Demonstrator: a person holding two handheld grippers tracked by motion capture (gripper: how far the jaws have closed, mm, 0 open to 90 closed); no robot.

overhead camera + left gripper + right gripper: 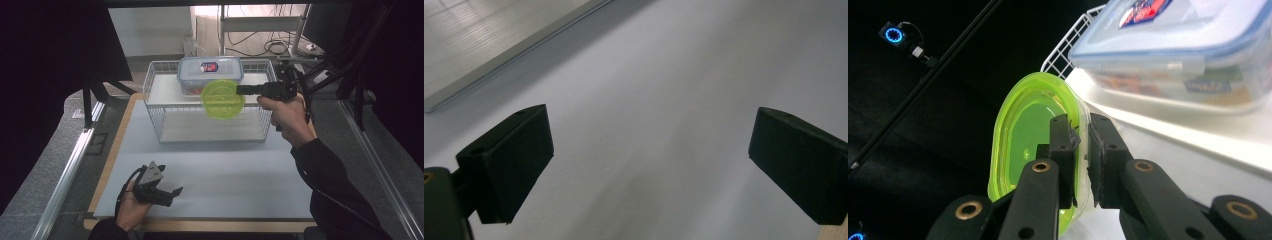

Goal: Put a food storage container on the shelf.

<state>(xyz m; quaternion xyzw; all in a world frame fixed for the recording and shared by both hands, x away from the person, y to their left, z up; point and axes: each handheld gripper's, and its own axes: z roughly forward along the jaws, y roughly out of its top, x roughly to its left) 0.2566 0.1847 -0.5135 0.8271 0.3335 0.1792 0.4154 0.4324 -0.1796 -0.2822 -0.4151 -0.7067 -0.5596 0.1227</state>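
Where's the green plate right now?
In the high view the green plate hangs centre-right, pinched by the right gripper, before the wire rack and lidded container.

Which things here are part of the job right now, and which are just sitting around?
In the job:
- green plate, held by its rim
- right gripper, jaws shut on it
- wire rack

Lying about:
- lidded food container on the rack's upper shelf
- left gripper, open above the table

Red and blue label on the clear container's lid [209, 66], lettering too blurred to read
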